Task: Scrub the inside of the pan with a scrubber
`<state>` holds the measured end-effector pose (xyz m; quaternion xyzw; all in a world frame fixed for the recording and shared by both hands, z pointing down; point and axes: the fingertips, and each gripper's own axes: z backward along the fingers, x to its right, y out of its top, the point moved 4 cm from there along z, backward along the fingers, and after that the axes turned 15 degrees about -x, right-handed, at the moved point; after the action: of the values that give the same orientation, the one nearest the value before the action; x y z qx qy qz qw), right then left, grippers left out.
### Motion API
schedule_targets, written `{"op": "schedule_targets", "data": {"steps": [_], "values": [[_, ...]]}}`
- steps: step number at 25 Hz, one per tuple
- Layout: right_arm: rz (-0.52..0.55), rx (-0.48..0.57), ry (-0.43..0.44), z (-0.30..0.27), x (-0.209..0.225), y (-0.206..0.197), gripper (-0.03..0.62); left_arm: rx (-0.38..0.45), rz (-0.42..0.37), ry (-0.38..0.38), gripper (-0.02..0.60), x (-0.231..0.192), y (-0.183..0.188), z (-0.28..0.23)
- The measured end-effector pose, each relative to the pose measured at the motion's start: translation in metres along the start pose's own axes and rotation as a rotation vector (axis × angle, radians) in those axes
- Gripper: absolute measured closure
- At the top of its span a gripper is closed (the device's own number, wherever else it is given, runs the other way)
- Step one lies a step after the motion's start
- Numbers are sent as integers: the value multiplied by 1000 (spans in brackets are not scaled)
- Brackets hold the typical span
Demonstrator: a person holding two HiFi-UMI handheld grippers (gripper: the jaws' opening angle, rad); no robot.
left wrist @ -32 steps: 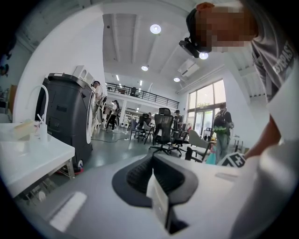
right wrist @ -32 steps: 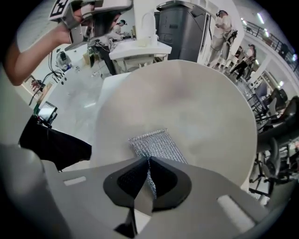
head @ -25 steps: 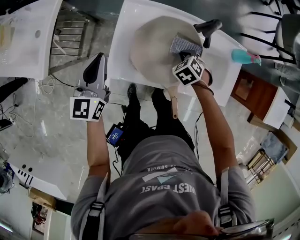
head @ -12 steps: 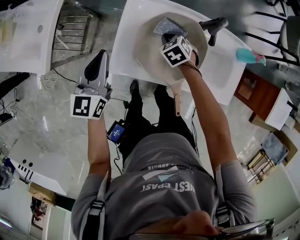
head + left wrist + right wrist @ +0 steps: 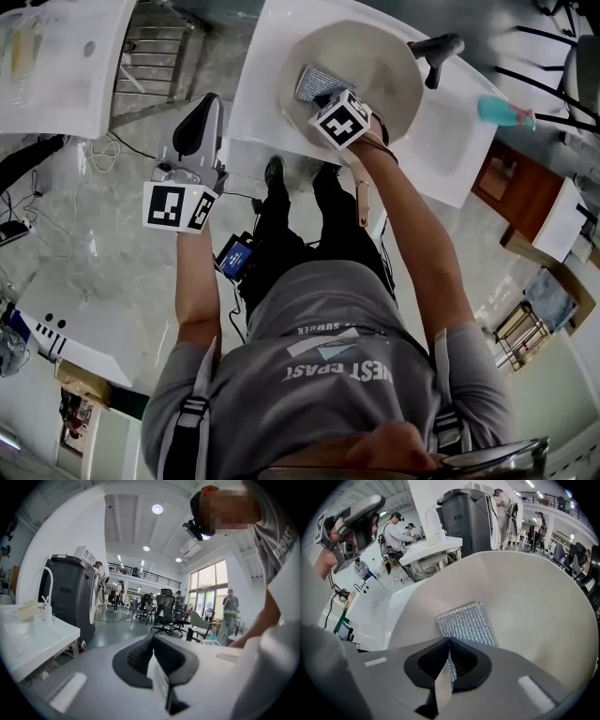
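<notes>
Pan (image 5: 384, 66): sits in the basin of the white bench (image 5: 450, 141), cream inside, wooden handle (image 5: 361, 202) pointing back toward the person (image 5: 328, 366).

Scrubber (image 5: 314, 82): silver mesh pad, lies flat against the pan's inner wall, on the left side in the head view, just below the rim.

Right gripper (image 5: 326, 99): points steeply down into the pan. Fingers clenched on the scrubber's near edge, with a strip of mesh caught between the pads in the right gripper view.

Left gripper (image 5: 206, 105): hangs clear of the bench on its left, over the floor (image 5: 94, 234), roughly level. Fingers pressed together, nothing between them.

Black tap (image 5: 436, 49): stands at the pan's far right rim.

Teal bottle (image 5: 506, 112): lies on the bench right of the basin, well apart from the pan.
</notes>
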<state>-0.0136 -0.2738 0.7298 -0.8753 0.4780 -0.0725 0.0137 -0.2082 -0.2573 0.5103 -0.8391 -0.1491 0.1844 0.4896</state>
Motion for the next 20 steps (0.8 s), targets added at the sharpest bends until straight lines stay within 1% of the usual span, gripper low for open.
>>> {"op": "schedule_targets", "data": {"steps": [4,7,11,15,20], "values": [[8,-67,54,4,-17,-21,579,5,-10,-9,578,2,7,10],[-20,-65,54,10,-21,-37,580,9,-20,-19,578,4,13,17],[-96,5,33,30,-18,-56,580,10,-34,-39,578,12,20,21],[-163,77,1,65,-11,-75,580,9,-58,-62,578,24,32,25],[-235,201,-54,113,-11,-92,580,17,-93,-95,578,38,45,34]]}}
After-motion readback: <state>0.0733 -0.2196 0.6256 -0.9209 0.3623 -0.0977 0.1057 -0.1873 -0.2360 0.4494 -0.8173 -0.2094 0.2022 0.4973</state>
